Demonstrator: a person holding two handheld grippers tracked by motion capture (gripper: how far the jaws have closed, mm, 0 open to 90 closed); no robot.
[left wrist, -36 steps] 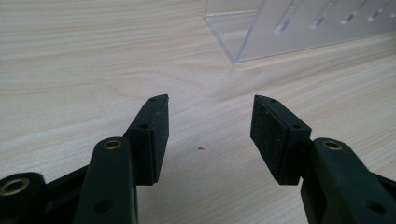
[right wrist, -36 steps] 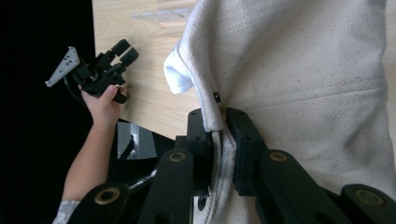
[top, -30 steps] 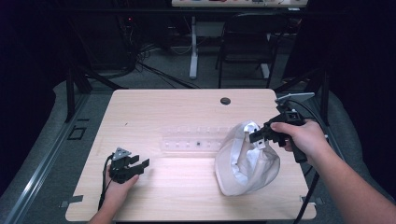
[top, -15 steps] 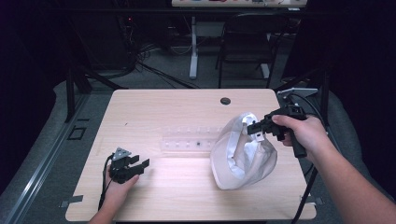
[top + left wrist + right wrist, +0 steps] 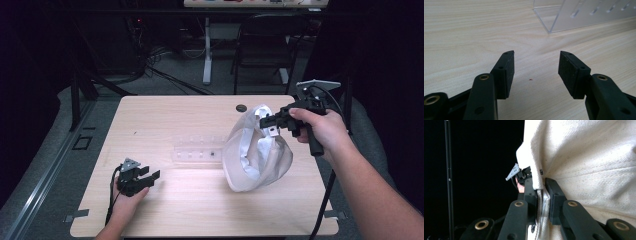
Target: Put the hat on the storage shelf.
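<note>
While the high view looks down on the wooden table [image 5: 200,215], the right gripper [image 5: 272,121] sits above the table's right half with its jaws pinched on the upper rim of a white cloth bag [image 5: 255,155]. The bag hangs from that grip, its mouth gaping toward the table's left side and its lower bulge resting on the wood, inside the right edge. A clear plastic rack [image 5: 195,152] lies just left of the bag, near mid-table. The left gripper [image 5: 150,178] rests on the surface near the front left corner, jaws spread, nothing between them. Bare wood runs between this gripper and the bag, and along the far edge, where a small dark round fitting [image 5: 241,107] sits.

From the left gripper view, the jaws of the left gripper [image 5: 536,65] stand apart over bare wood. The clear plastic rack [image 5: 584,15] lies ahead and to the right, its near corner well apart from the pads.

From the right gripper view, the right gripper [image 5: 541,192] presses a fold of the white cloth bag [image 5: 586,157] between its pads. The left gripper [image 5: 520,173] shows small past the cloth's edge, against darkness.
</note>
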